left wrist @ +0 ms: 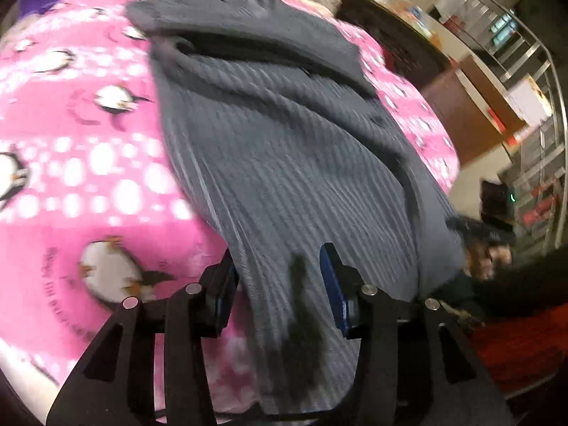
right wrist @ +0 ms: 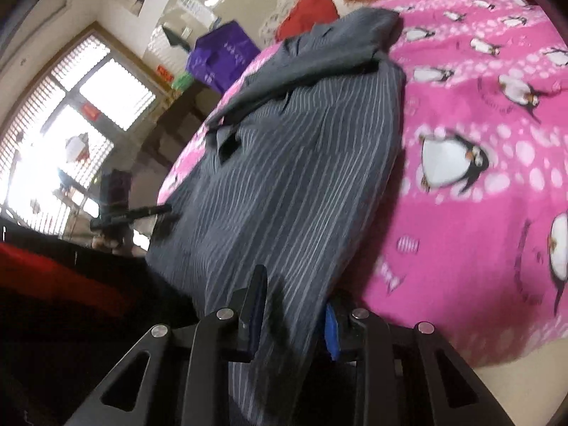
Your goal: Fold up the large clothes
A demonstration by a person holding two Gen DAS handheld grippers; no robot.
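- Left gripper [left wrist: 280, 277] straddles the near hem of the grey striped garment [left wrist: 284, 149]; whether its pads press the cloth is unclear.
- Right gripper [right wrist: 296, 314] clamps that hem.
- Garment lies on the pink penguin blanket [left wrist: 88, 163], long axis running away from both grippers, stripes lengthwise.

we see garment [left wrist: 284, 163]: grey ribbed cloth, matt | blanket [left wrist: 88, 163]: pink fleece, soft | gripper [left wrist: 278, 284]: matt black plastic, metal pins

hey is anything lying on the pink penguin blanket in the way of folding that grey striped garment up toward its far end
Nothing visible does. The grey striped garment lies alone on the pink penguin blanket; the purple bag and red cushion sit beyond it.
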